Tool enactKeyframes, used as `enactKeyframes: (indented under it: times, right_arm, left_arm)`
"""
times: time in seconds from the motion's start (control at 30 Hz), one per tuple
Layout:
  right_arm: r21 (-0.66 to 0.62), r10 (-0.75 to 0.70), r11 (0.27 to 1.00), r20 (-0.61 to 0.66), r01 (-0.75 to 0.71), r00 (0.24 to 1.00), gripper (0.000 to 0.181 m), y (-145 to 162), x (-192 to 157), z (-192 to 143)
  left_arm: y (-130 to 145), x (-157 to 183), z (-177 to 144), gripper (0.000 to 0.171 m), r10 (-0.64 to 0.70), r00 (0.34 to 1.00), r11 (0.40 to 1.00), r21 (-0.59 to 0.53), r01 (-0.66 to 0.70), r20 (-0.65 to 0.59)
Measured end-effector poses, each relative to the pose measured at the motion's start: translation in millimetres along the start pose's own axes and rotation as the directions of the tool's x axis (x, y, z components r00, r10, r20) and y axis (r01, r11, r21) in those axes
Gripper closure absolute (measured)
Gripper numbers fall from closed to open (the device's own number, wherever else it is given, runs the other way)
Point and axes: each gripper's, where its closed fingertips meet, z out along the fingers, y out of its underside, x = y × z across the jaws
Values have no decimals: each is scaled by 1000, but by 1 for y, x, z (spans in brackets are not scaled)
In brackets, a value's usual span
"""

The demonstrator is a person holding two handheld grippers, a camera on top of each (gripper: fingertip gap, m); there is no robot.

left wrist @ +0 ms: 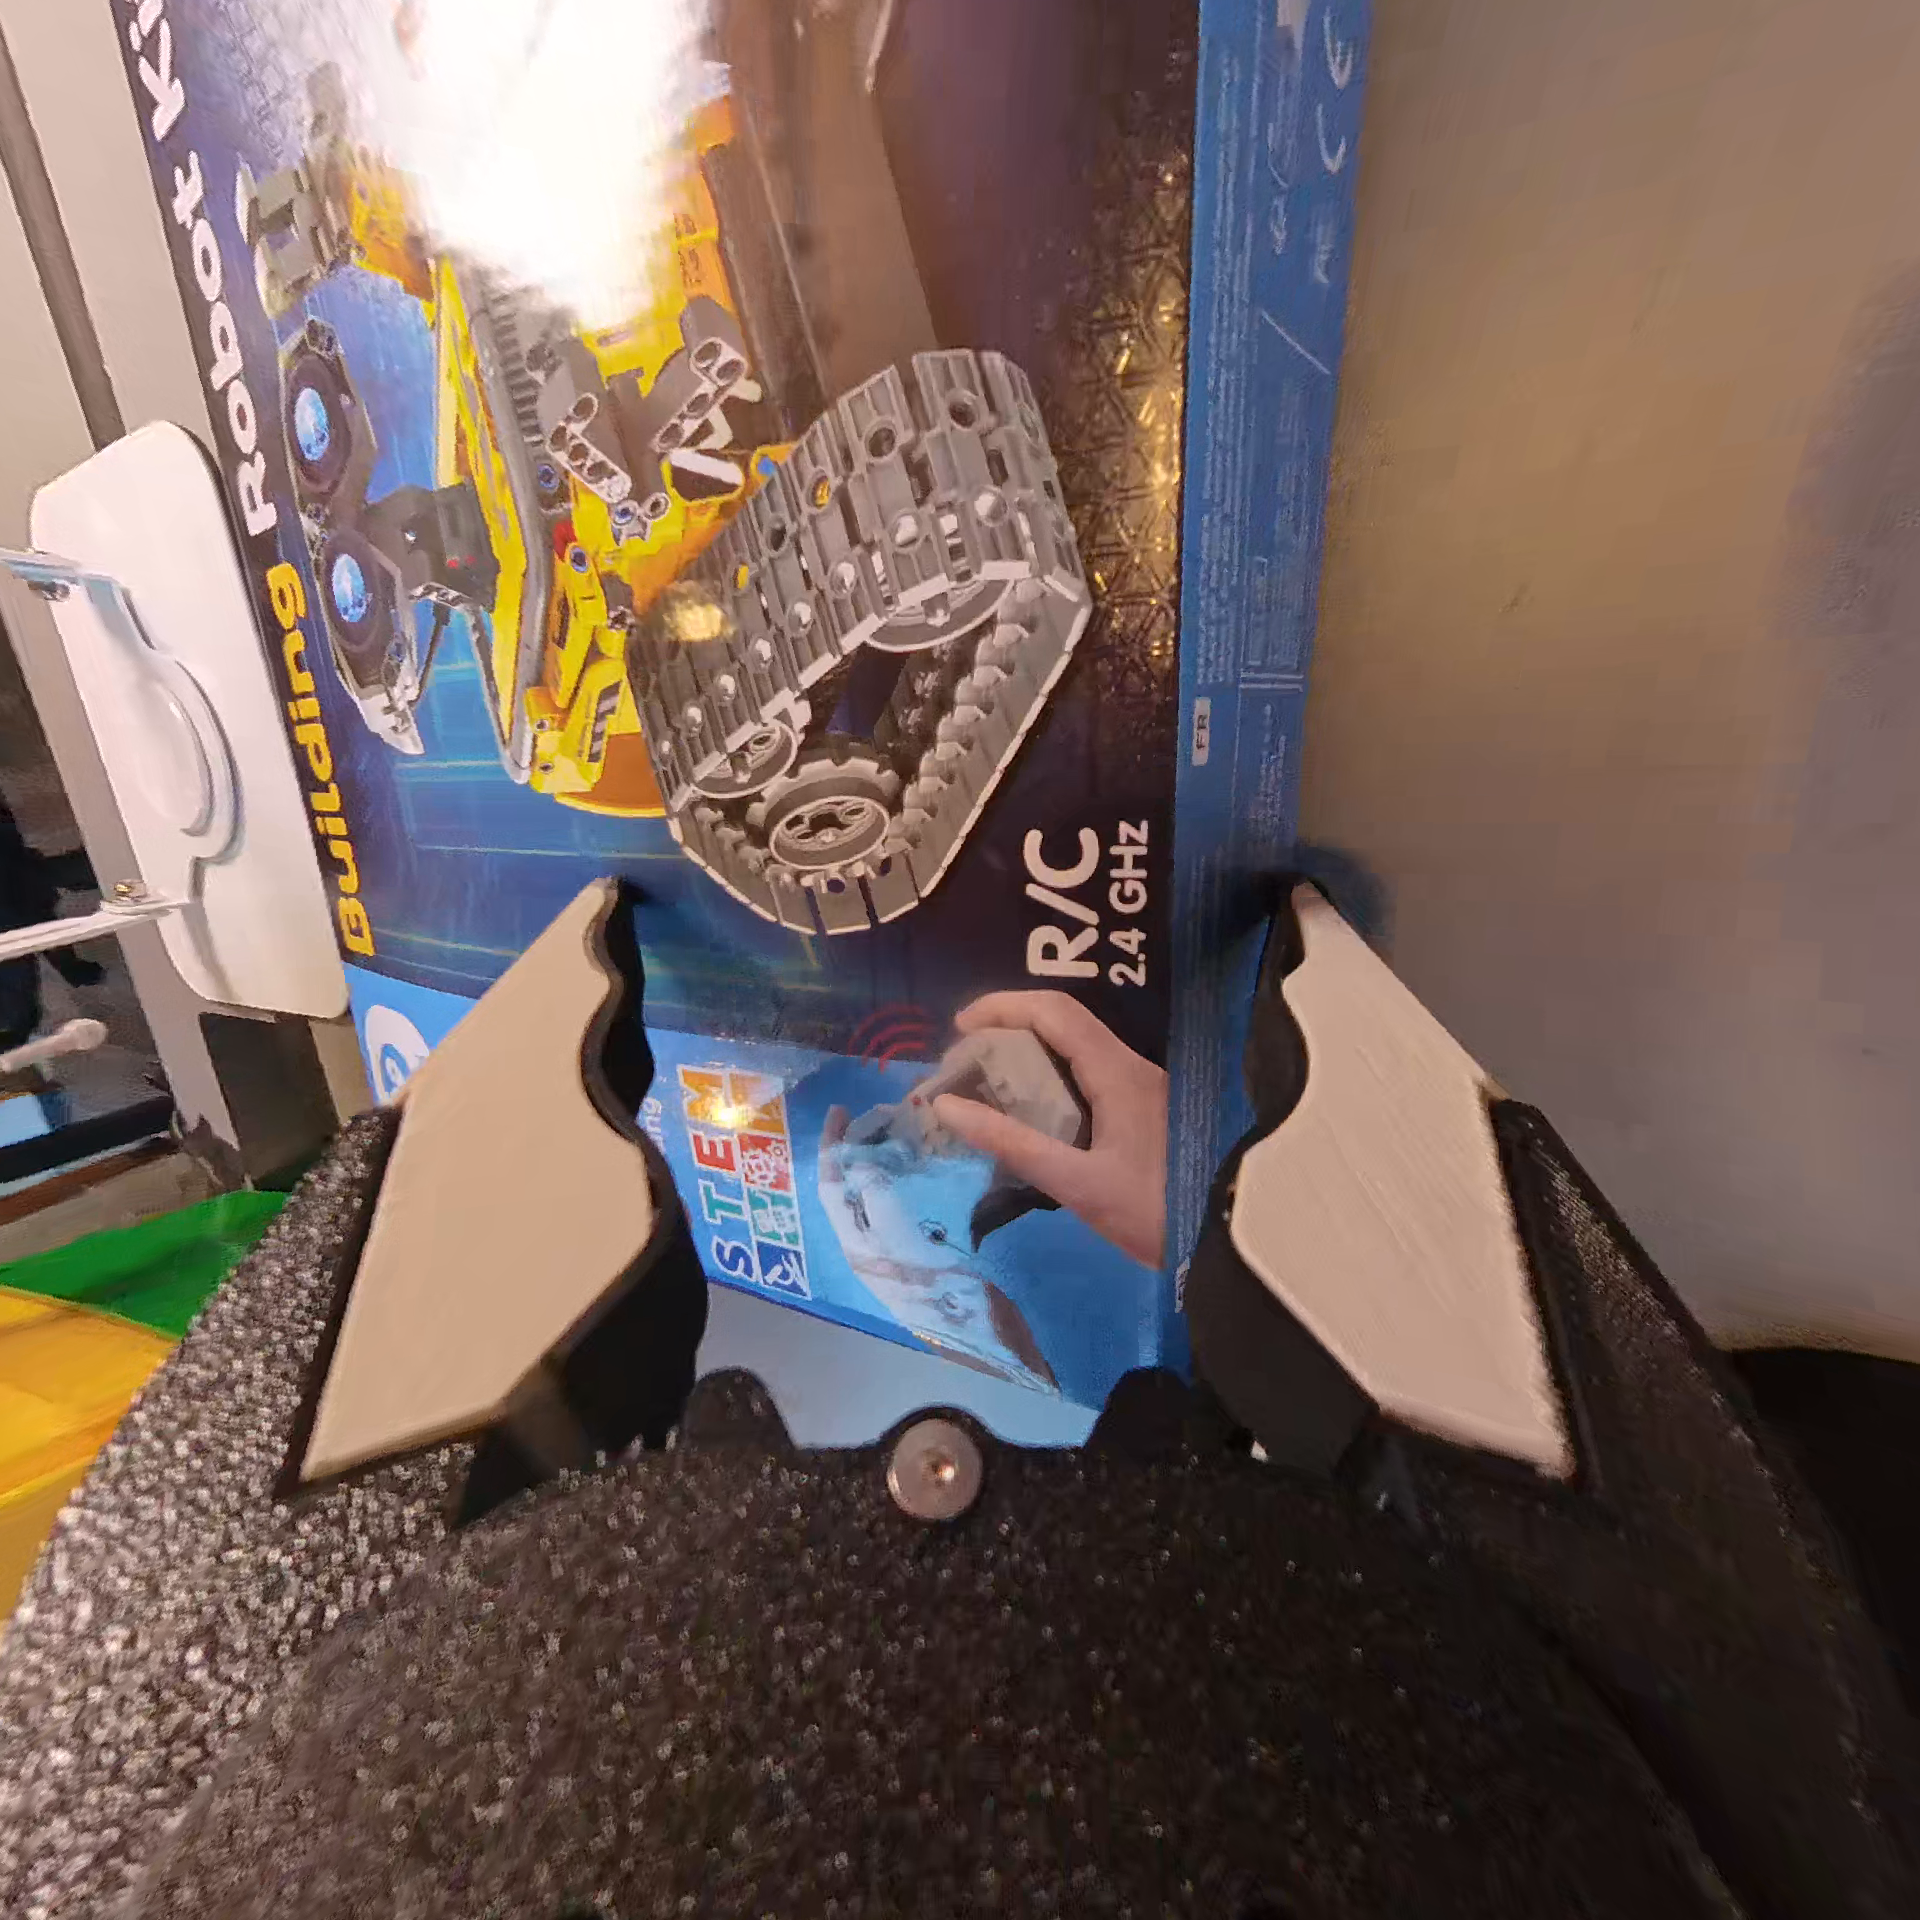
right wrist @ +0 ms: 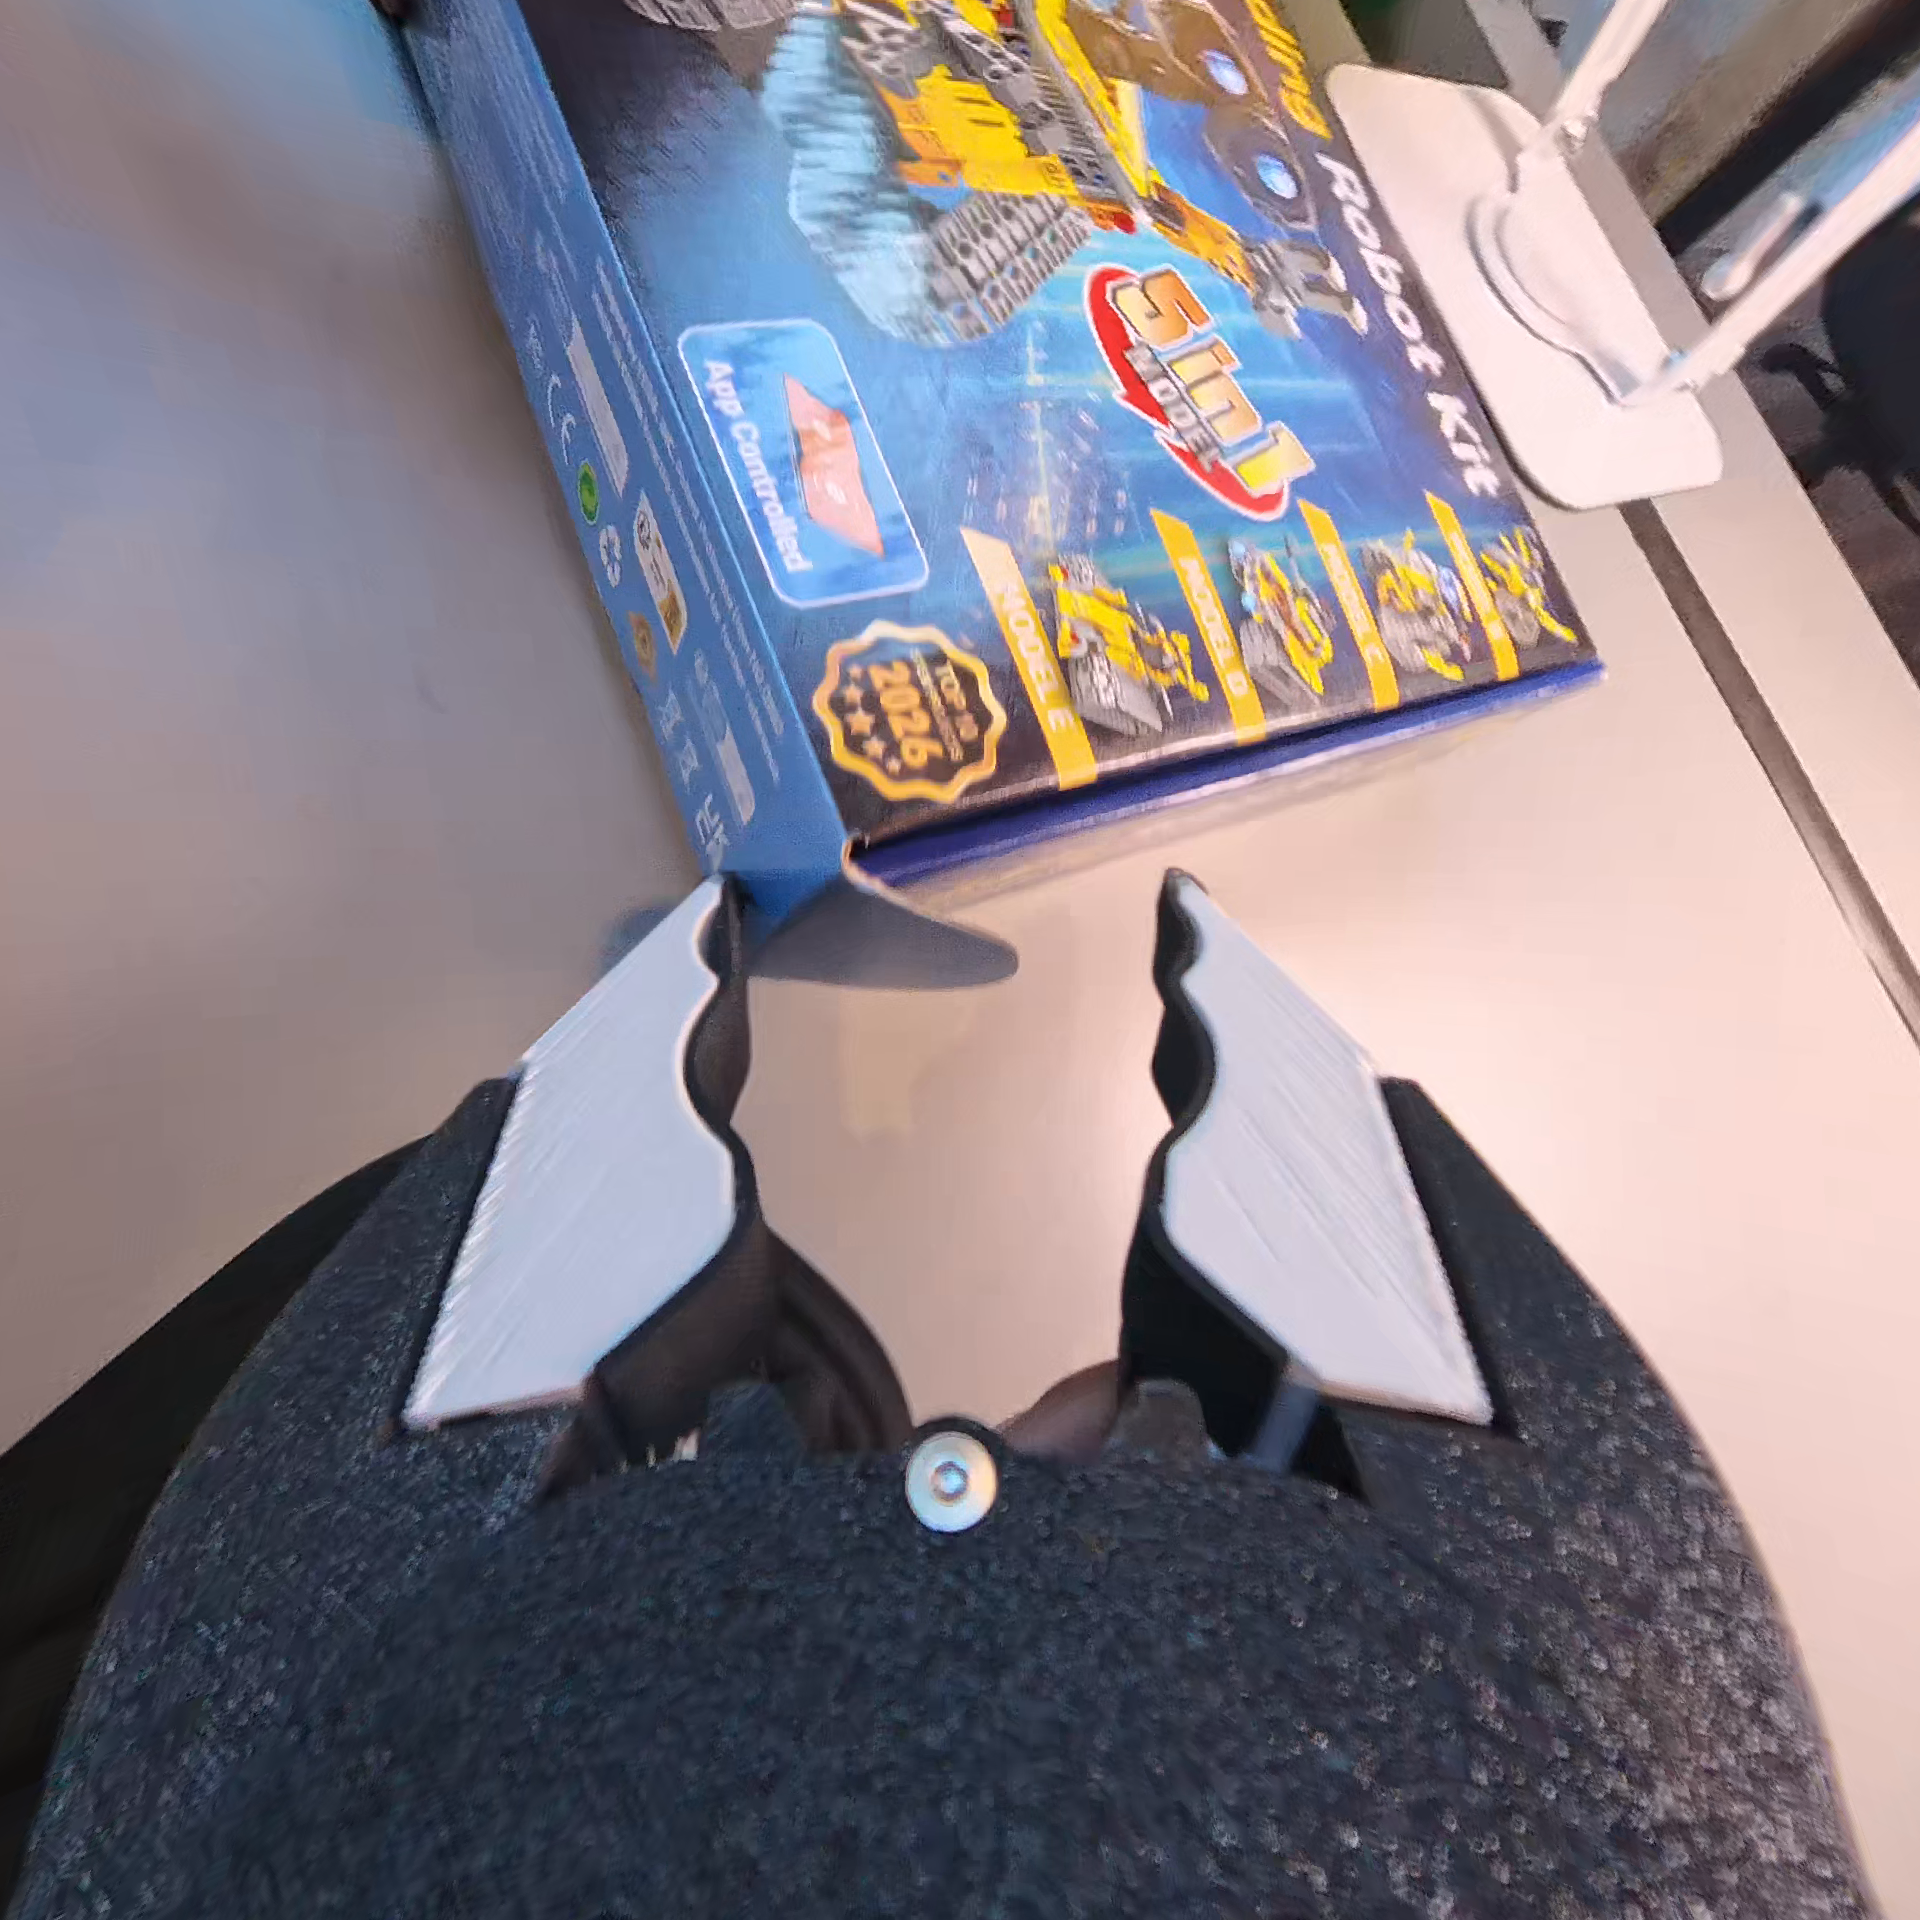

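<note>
A blue toy kit box (left wrist: 904, 540) with a yellow tracked robot pictured on it lies flat on the beige table (left wrist: 1621, 623). My left gripper (left wrist: 956, 894) is open over the box's near end. Its left finger lies over the printed face and its right finger (left wrist: 1382, 1174) sits at the box's long side edge. In the right wrist view the box (right wrist: 1039, 468) lies ahead with a small dark end flap (right wrist: 894, 940) sticking out at its near corner. My right gripper (right wrist: 951, 883) is open and empty. Its left fingertip (right wrist: 717, 914) is at that corner, and the flap points into the gap.
A white stand base with a clear plastic bracket (left wrist: 177, 707) sits beside the box's far long side; it also shows in the right wrist view (right wrist: 1507, 291). A green and yellow object (left wrist: 94, 1299) lies at the lower left. The table edge (right wrist: 1787, 727) runs along the right.
</note>
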Motion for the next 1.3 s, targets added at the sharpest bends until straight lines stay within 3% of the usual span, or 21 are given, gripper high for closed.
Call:
enactKeyframes:
  times: [0.1,0.23,0.33,0.4,0.73,0.83,1.07,1.1,1.2,1.3]
  right_arm:
    - [18,45,999,-15,-45,999,127,2,-13,-7]
    - [-38,26,999,-64,-29,998,126,4,-19,-3]
    - [-40,144,989,42,-142,989,124,2,-38,1]
    - [-58,178,983,48,-175,983,124,3,-41,1]
    - [-161,383,915,63,-370,921,127,8,-59,0]
    - [-199,514,855,213,-479,831,131,5,-75,2]
    - [-300,677,735,360,-608,642,136,0,-77,-5]
    - [-301,673,740,340,-602,657,135,1,-76,-5]
    - [-249,579,809,180,-533,795,135,4,-65,-6]
    - [-187,544,829,42,-528,838,133,8,-62,-9]
  left_arm:
    - [0,2,2,59,36,999,999,1,-36,36]
    - [2,5,5,60,81,993,996,-41,-77,84]
    - [5,6,9,58,114,988,991,-85,-105,106]
    - [5,6,9,57,114,988,990,-96,-104,107]
    - [3,10,10,51,70,995,997,-44,-67,72]
    - [2,10,11,52,65,994,998,-23,-63,85]
    - [1,12,12,55,24,993,1000,2,-24,117]
    - [1,12,12,56,18,992,1000,6,-19,122]
    - [2,10,14,60,12,988,1000,0,-12,153]
    - [1,9,14,62,-11,986,1000,6,10,169]
